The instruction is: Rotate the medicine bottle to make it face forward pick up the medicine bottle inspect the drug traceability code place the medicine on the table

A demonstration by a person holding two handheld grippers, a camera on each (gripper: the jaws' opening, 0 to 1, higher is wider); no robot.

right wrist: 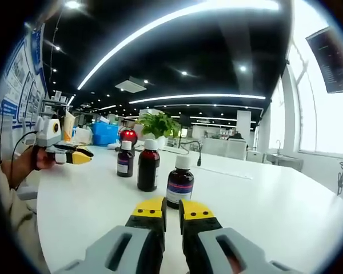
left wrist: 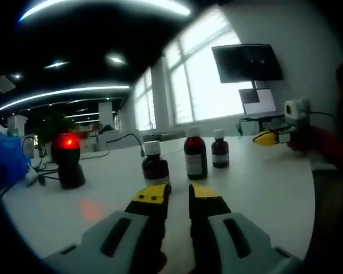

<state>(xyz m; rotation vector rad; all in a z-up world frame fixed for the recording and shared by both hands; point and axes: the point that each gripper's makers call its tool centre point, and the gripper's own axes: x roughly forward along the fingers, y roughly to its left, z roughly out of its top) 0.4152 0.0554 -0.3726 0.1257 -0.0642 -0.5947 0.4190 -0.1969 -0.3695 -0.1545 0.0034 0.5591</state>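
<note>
Three dark brown glass medicine bottles with white caps are seen standing upright on the round white surface [left wrist: 263, 188]; the tallest bottle [left wrist: 195, 154] is taken as the landmark. In the left gripper view, a shorter bottle [left wrist: 155, 162] stands near it on the side towards the red-lit black scanner [left wrist: 67, 160], and a smaller bottle [left wrist: 220, 148] stands just beside it on the other side; the three are apart from one another. The left claw [left wrist: 179, 194] is held low over the surface, short of the tallest bottle; its yellow-tipped jaws are drawn almost together with a narrow gap, and nothing is gripped. In the right gripper view, the tallest bottle [right wrist: 148, 165] is flanked by the shorter bottle [right wrist: 179, 182], nearer the camera, and the smaller bottle [right wrist: 124, 158], farther off; the scanner [right wrist: 127, 136] is seen beyond them, with a green potted plant [right wrist: 158, 124] behind. The right claw [right wrist: 171, 210] is likewise nearly closed and empty, pointed at the shorter bottle. The other gripper [right wrist: 66, 151] is seen at the surface's edge, held by a hand [right wrist: 31, 162].
</note>
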